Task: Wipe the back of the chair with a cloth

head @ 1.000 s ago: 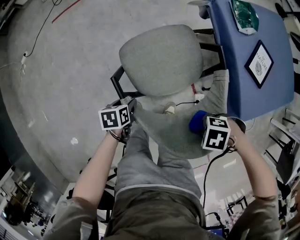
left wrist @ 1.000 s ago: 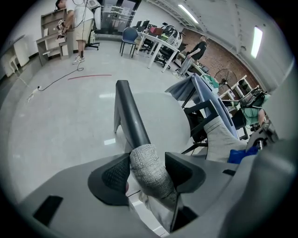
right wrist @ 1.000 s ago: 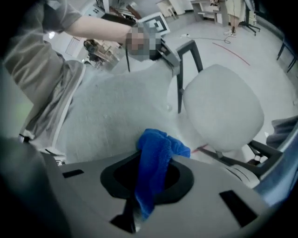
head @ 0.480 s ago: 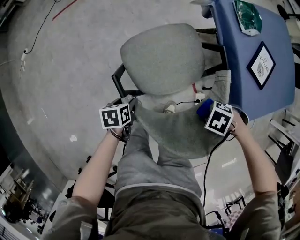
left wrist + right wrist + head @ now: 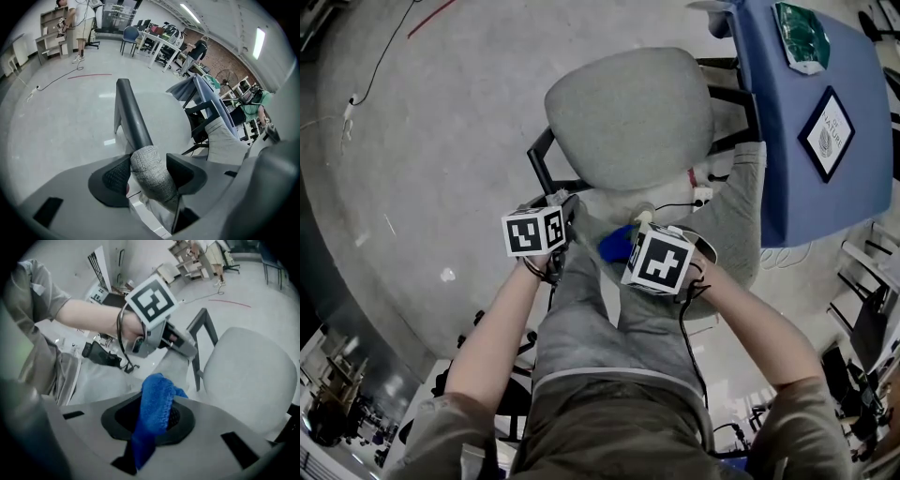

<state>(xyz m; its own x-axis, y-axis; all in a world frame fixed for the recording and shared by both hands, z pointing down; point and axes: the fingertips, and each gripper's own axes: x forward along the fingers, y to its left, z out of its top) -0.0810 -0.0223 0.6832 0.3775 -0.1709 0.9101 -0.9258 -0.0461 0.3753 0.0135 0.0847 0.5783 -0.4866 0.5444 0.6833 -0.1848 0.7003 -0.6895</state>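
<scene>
The grey office chair's seat (image 5: 628,117) is seen from above, with its backrest (image 5: 589,229) just below it. My left gripper (image 5: 565,211) holds the backrest's left top edge. In the left gripper view its pads (image 5: 116,176) stand on either side of the grey fabric edge (image 5: 149,169). My right gripper (image 5: 617,246) is shut on a blue cloth (image 5: 617,240) over the backrest's middle, close to the left gripper. In the right gripper view the cloth (image 5: 154,408) bunches out between the jaws, with the left gripper's marker cube (image 5: 151,303) beyond it.
A blue-covered table (image 5: 797,178) stands right of the chair, bearing a framed sign (image 5: 827,134) and a green item (image 5: 800,33). Grey fabric (image 5: 736,211) hangs beside it. The chair's black armrest (image 5: 133,122) juts out. A cable (image 5: 356,94) lies on the floor at left.
My right gripper has carried the blue cloth leftward along the backrest's top, from its right end to near the left gripper. The left gripper has stayed put.
</scene>
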